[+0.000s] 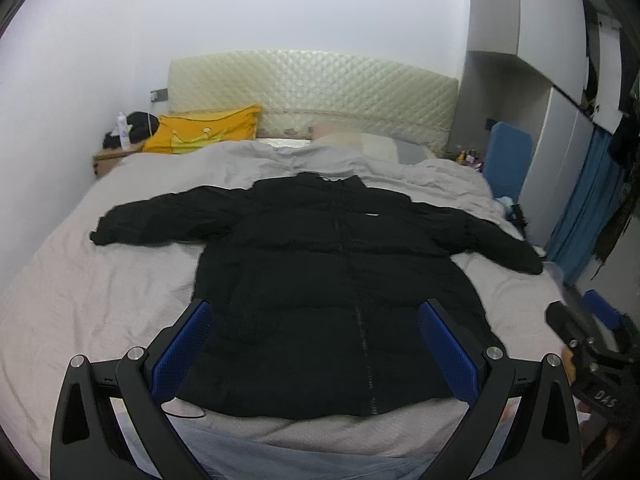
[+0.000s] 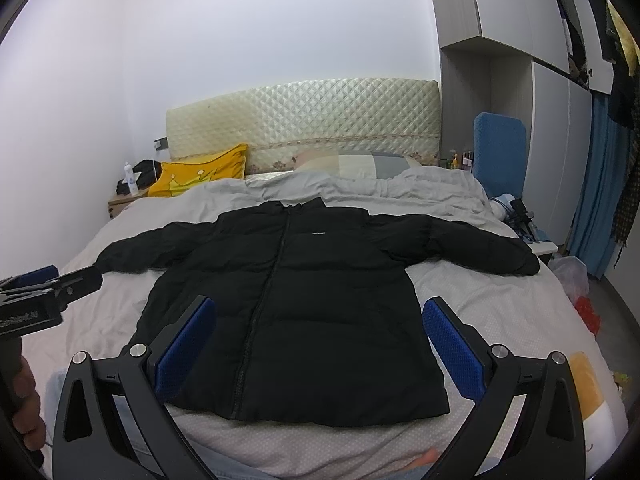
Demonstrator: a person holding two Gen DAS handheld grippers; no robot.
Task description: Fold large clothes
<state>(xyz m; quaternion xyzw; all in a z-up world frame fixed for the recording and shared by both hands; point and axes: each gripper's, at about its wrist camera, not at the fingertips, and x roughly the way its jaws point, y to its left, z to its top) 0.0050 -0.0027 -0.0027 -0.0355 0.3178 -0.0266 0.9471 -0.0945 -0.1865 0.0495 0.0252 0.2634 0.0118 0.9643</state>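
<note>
Left hand-held gripper [image 1: 312, 344], black-framed with blue ribbed pads, is held spread wide above the hem of the black quilted puffer jacket [image 1: 336, 280]; nothing is pinched. Right hand-held gripper [image 2: 316, 344], of the same build, is likewise spread and empty, aimed at the jacket's lower half.

Jacket is laid flat, front up and zipped, on the grey-sheeted bed [image 1: 120, 280], collar toward the cream quilted headboard [image 1: 312, 92], both sleeves stretched outward. The far end of one sleeve [image 2: 516, 260] is seen near the bed's edge.

Risks, as judged:
- Padded fabric is thick and springy; a shallow pinch may slip off, or only the top layer may be caught, so the fold would drag unevenly.
- The sleeve at the bed edge could slide off if the body is tugged.
- The loose sheet may be pinched together with the hem.

Pose: both grippers are held low and level at the foot of the bed, side by side, fingers pointed toward the headboard. Part of a hand [image 2: 24, 404] is seen on the left gripper's handle.
</note>
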